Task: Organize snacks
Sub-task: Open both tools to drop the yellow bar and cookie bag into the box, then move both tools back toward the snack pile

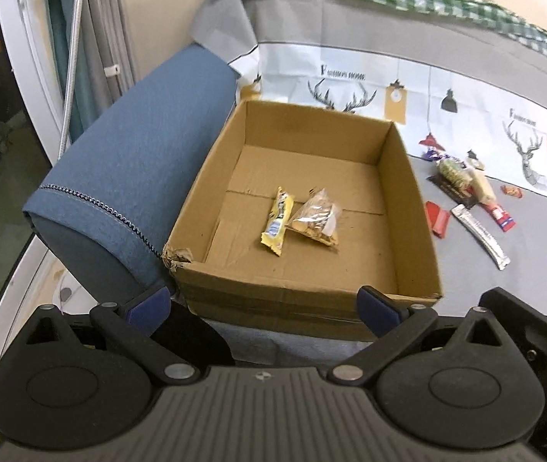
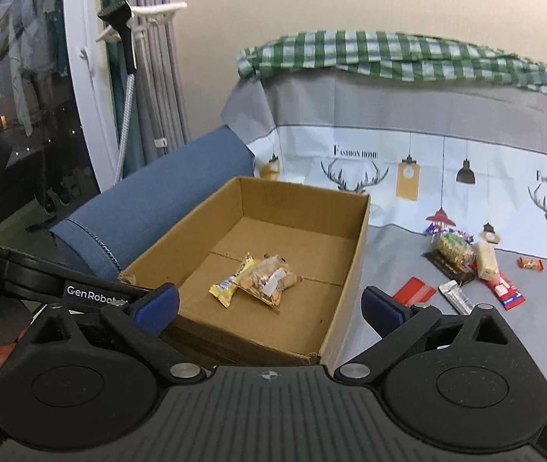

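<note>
An open cardboard box (image 1: 408, 208) (image 2: 350, 265) stands on the grey cloth. Inside lie a yellow snack bar (image 1: 277, 223) (image 2: 233, 281) and a clear bag of biscuits (image 1: 317, 217) (image 2: 271, 279). To the right of the box loose snacks lie on the cloth: a red packet (image 1: 438, 218) (image 2: 415, 288), a silver stick (image 1: 481, 231) (image 2: 456, 296), a green-wrapped snack (image 1: 454, 171) (image 2: 454, 248) and a pale bar (image 2: 485, 260). My left gripper (image 1: 263, 308) is open and empty at the box's near wall. My right gripper (image 2: 269, 304) is open and empty over the box's near edge.
A blue sofa armrest (image 1: 134, 177) (image 2: 158, 192) borders the box on the left. A small orange candy (image 1: 512, 191) (image 2: 531, 264) lies far right. A green checked cloth (image 2: 388, 57) drapes the backrest. A window frame and a curtain stand at the left.
</note>
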Available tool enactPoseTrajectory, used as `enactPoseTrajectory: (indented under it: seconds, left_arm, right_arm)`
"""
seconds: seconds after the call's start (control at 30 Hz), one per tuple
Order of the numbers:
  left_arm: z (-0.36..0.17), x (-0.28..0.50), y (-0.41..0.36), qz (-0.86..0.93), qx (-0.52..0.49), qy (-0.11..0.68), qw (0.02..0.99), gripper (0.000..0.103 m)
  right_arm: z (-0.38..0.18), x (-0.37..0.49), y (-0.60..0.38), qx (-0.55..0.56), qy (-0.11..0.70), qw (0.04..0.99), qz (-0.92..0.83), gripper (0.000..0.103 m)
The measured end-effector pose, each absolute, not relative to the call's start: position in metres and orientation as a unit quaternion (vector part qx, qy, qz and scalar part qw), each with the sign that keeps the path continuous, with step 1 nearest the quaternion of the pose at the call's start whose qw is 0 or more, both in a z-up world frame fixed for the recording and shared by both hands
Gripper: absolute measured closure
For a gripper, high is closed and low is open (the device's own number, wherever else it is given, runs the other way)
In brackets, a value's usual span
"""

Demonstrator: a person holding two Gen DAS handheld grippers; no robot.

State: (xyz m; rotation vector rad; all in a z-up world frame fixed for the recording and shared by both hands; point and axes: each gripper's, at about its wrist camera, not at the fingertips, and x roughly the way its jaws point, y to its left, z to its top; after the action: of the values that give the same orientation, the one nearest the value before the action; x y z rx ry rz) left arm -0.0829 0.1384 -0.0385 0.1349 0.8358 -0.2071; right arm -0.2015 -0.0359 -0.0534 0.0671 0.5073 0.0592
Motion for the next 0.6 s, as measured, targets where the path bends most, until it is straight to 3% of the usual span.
enactPoseTrajectory:
  seconds: [0.6]
  left_arm:
    - [-0.02, -0.115, 0.137, -0.111, 0.072, 0.371, 0.919, 0.0]
  right_arm:
    - [-0.04, -0.239, -0.036, 0.033, 0.203, 0.978, 0.029, 0.001]
